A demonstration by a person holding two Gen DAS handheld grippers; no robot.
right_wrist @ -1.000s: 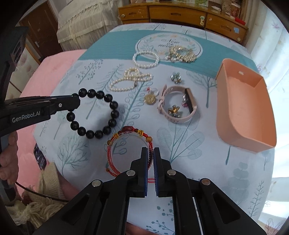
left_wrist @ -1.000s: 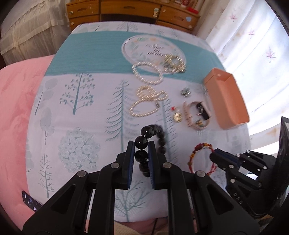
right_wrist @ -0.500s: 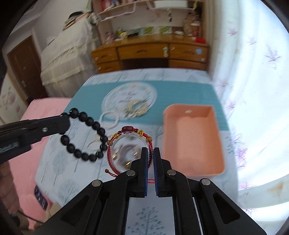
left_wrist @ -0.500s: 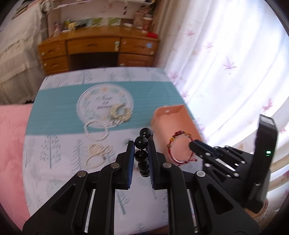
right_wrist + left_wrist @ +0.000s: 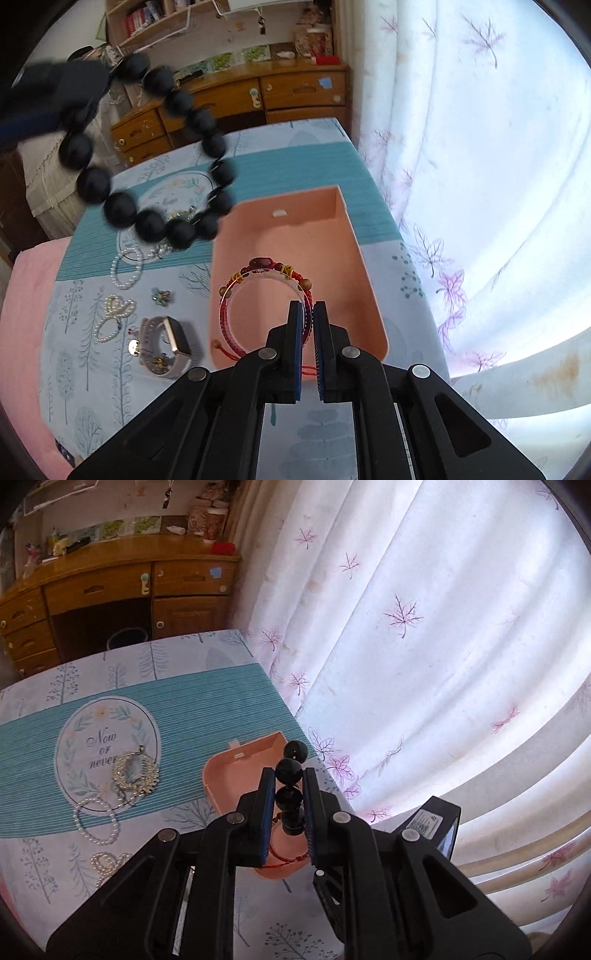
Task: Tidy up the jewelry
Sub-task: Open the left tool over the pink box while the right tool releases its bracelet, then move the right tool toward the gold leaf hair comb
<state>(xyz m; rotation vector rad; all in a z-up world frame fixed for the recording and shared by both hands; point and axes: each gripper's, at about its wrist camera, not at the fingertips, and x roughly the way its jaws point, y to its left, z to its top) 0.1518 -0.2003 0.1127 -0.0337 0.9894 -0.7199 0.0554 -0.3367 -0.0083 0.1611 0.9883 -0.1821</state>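
While both grippers are held above the table, the right gripper (image 5: 307, 317) is clamped on the red cord bracelet (image 5: 264, 291), whose loop hangs over the open peach tray (image 5: 332, 236). Left gripper (image 5: 289, 805) is clenched on the black bead bracelet (image 5: 291, 771); in the right wrist view its ring of beads (image 5: 155, 155) hangs in the air, up and left of the tray, blurred. On the patterned tablecloth (image 5: 92, 369) left of the tray: a watch (image 5: 166, 343), a pearl strand (image 5: 110, 314), a small flower charm (image 5: 161, 296), a pearl bracelet (image 5: 125, 273). Farther back, a gold filigree piece (image 5: 135, 771) lies on the round "Now or never" print (image 5: 103, 746). Beyond the table: wooden desk (image 5: 110, 587); curtain (image 5: 424, 627) to the right.
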